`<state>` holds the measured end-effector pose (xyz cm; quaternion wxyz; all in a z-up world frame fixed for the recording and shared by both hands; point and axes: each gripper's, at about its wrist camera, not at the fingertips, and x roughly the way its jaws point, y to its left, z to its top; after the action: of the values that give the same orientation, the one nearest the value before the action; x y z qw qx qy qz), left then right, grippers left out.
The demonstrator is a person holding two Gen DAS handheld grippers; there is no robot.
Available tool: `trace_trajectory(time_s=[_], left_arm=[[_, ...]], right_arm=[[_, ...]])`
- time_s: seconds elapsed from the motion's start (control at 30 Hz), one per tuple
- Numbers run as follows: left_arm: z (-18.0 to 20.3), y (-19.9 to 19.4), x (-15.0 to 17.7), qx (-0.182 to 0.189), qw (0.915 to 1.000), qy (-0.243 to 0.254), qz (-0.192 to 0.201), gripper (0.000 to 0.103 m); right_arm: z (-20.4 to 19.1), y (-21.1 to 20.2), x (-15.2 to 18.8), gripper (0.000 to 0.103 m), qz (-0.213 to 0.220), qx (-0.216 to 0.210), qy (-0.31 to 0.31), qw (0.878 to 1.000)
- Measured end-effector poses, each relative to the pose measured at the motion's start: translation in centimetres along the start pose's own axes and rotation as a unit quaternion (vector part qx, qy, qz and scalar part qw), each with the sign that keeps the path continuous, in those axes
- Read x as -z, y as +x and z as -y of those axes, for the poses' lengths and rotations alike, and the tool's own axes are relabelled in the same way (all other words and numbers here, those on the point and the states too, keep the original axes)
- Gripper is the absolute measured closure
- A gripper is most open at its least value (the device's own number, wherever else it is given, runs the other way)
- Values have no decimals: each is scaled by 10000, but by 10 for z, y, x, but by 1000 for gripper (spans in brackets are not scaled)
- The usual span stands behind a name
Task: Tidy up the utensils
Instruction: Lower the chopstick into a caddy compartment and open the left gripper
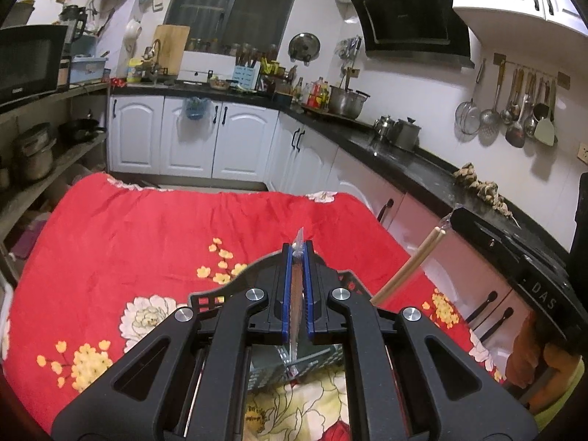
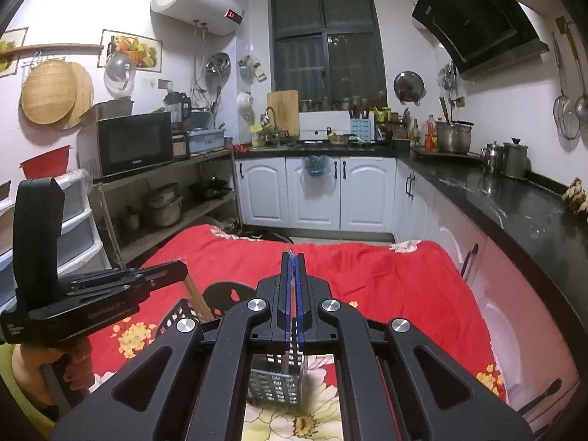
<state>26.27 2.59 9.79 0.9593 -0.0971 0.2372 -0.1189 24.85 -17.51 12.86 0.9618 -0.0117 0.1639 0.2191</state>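
Your left hand-held gripper (image 1: 298, 253) was closed on a thin brown utensil sealed in a clear plastic sleeve (image 1: 297, 294), which ran lengthwise between the blue pads (image 1: 287, 290); the sleeve's tip stuck out past the fingertips. I could not tell what kind of utensil it was.

Your right hand-held gripper (image 2: 293, 261) had its blue pads (image 2: 285, 294) pressed nearly together, with only a sliver of clear plastic (image 2: 292, 255) showing at the tips. Whether it held anything more than that, I could not tell.

Both grippers hovered over a bench draped in a red floral cloth (image 1: 147, 228). Below them on the cloth stood a black perforated utensil holder (image 2: 277, 378), upright, directly under the right gripper's fingers. In the left wrist view its latticed rim (image 1: 205, 299) showed just behind the left gripper's linkage.

A pair of pale wooden chopsticks in a clear wrapper (image 1: 408, 264) rose at a slant to the right of the left gripper, their lower ends hidden behind it.

In the right wrist view, the left gripper (image 2: 167, 275) appeared at the left edge, seen side-on, above the holder's rim.

A black kitchen counter (image 1: 422, 169) ran along the right, well apart from the bench.
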Motion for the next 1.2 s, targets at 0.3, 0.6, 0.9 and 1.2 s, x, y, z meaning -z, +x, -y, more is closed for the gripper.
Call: trace_trajectory(time_s=[0.3,0.6,0.9,1.2], left_arm=[[-3,-2,8,-94,9999,-83,-62,69],[-10,-18,9,-207,9993,-283,96,23],[-11,-40,11,-162,9987,-402,272,11],[-11,-60,18,-109,9980,-501,379,11]], right_arm=[[13,-4,10,60,13,29,293,9996],[24,-15,16,38,18,35,376,9993],[31,-40,22,25,129,28,406,9991],[28,-65,24,20,231,19,341,9992]])
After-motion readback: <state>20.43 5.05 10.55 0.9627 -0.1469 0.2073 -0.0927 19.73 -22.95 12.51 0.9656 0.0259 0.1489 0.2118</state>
